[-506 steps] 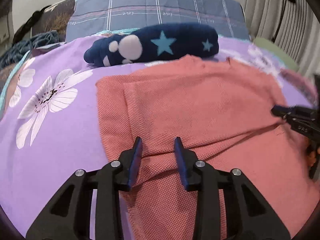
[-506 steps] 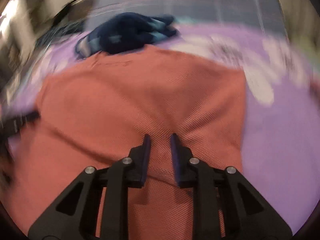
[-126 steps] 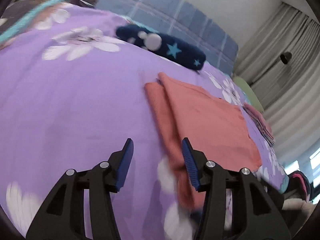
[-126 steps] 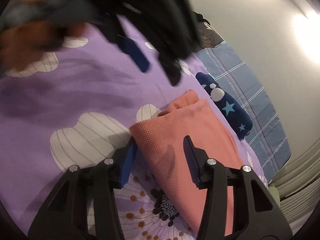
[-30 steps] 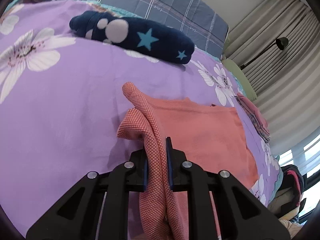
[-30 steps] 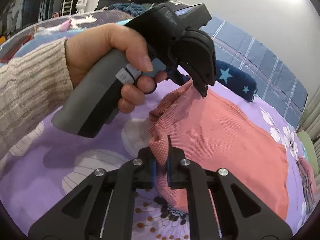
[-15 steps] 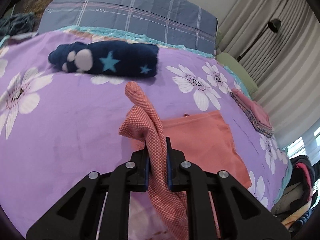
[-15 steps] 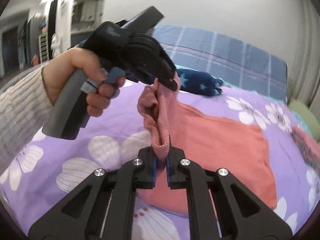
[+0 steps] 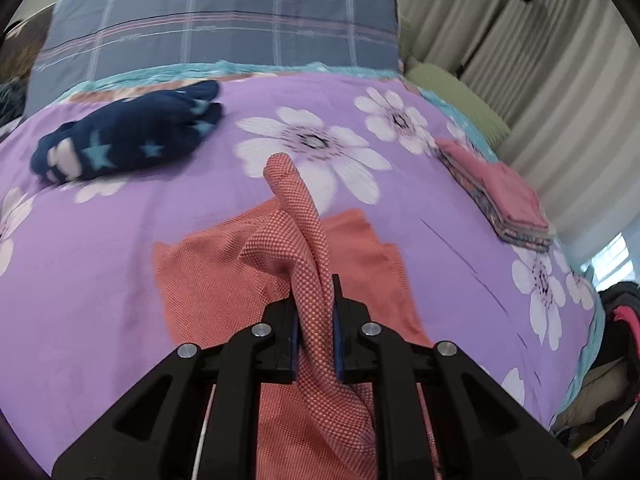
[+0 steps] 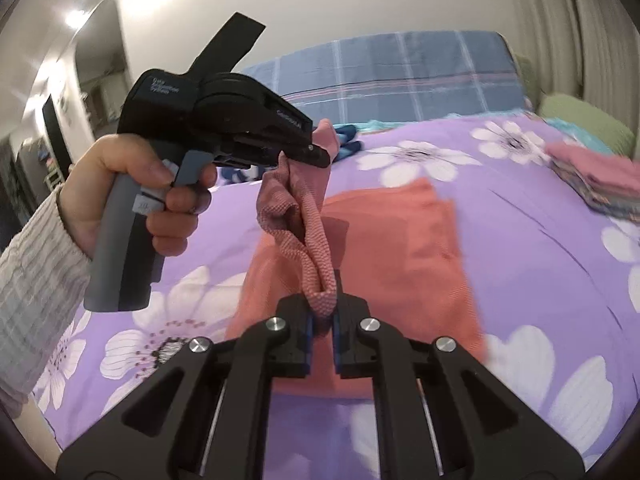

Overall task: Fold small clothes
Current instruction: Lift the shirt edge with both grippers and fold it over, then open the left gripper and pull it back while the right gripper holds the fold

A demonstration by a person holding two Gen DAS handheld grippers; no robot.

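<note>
A purple bedspread (image 9: pixel 100 240) printed with white flowers fills both views, a blue plaid pillow (image 9: pixel 224 20) at its far end. On it lies the salmon garment (image 9: pixel 208 280), partly folded, one edge lifted off the bed in a bunched ridge. A navy star-patterned bundle (image 9: pixel 120 144) rests near the pillow, well apart from the garment — a pile of folded pink clothes (image 9: pixel 504 196) sits toward the curtained side. The left gripper (image 9: pixel 314 320) is clamped narrow on the raised fold; in the right wrist view a hand (image 10: pixel 116 192) holds it. The right gripper (image 10: pixel 322 320) pinches the same raised edge, jaws nearly closed.
</note>
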